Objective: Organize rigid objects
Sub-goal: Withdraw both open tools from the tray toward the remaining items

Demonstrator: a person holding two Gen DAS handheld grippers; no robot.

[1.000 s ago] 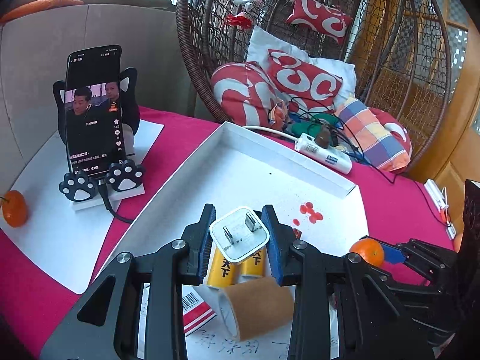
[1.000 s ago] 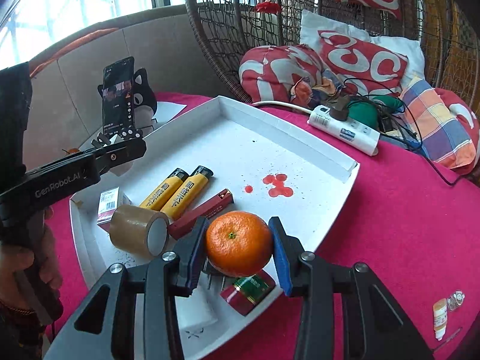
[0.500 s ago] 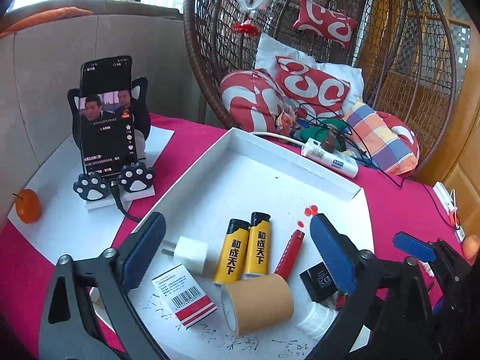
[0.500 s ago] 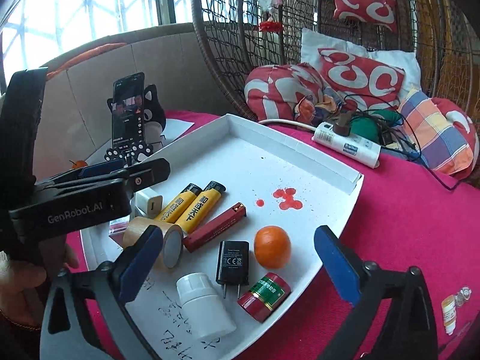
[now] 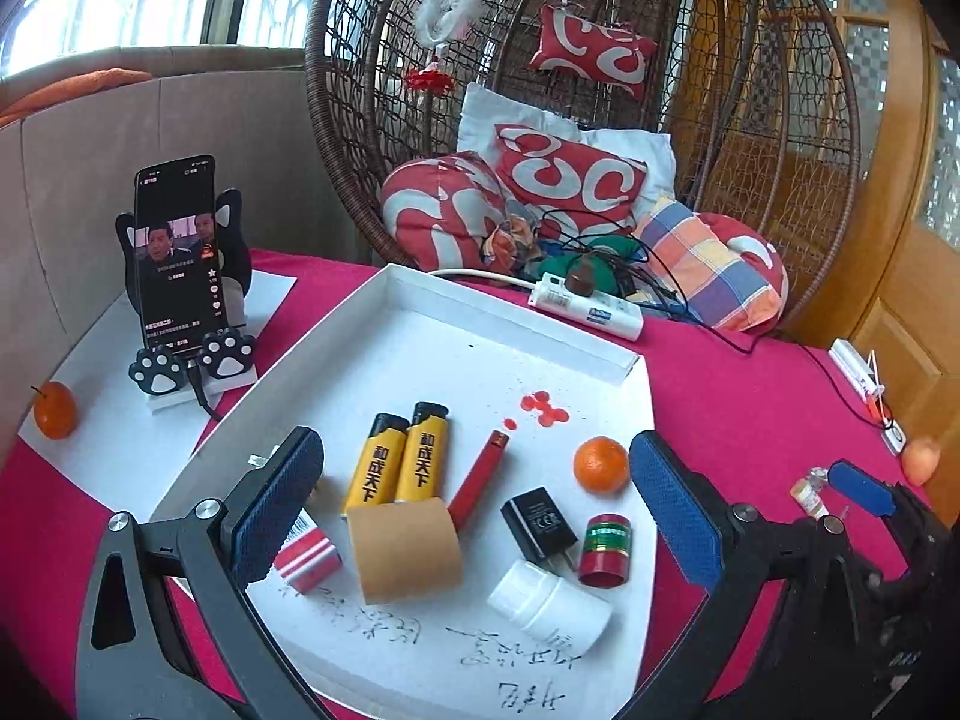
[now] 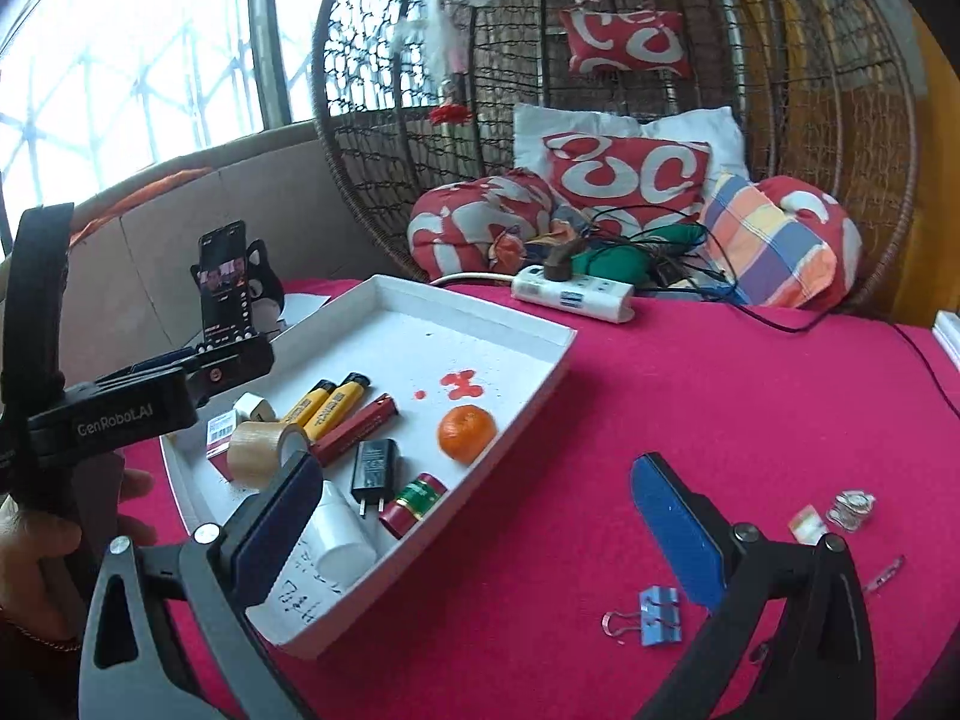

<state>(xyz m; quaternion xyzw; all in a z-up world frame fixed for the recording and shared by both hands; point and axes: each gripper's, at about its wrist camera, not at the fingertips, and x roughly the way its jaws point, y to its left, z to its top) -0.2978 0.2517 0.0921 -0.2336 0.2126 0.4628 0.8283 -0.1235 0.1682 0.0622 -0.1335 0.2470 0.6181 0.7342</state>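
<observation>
Left hand-held gripper (image 5: 474,516): jaws at full spread, nothing between the pads — they have just been opening. Below and ahead of it lies the white tray (image 5: 504,306). Behind its left finger sits what appears to be the white charger plug (image 6: 255,407), mostly hidden in the left wrist view. Between the fingers lie the tape roll (image 5: 405,549), two yellow lighters (image 5: 399,459), a red lighter (image 5: 477,480) and a black adapter (image 5: 537,522). Just inside its right finger rests the orange (image 5: 600,464).

Right hand-held gripper (image 6: 474,522): likewise fully spread and empty, jaws just opened. The tray lies to its left; bare red worktop (image 6: 690,390) between the fingers. A blue binder clip (image 6: 657,615) lies just inside its right finger, still outside the tray.

Judgement: loose pieces remain. For the next pick, centre the pads squarely over one item — close only once clear of its neighbours.
</observation>
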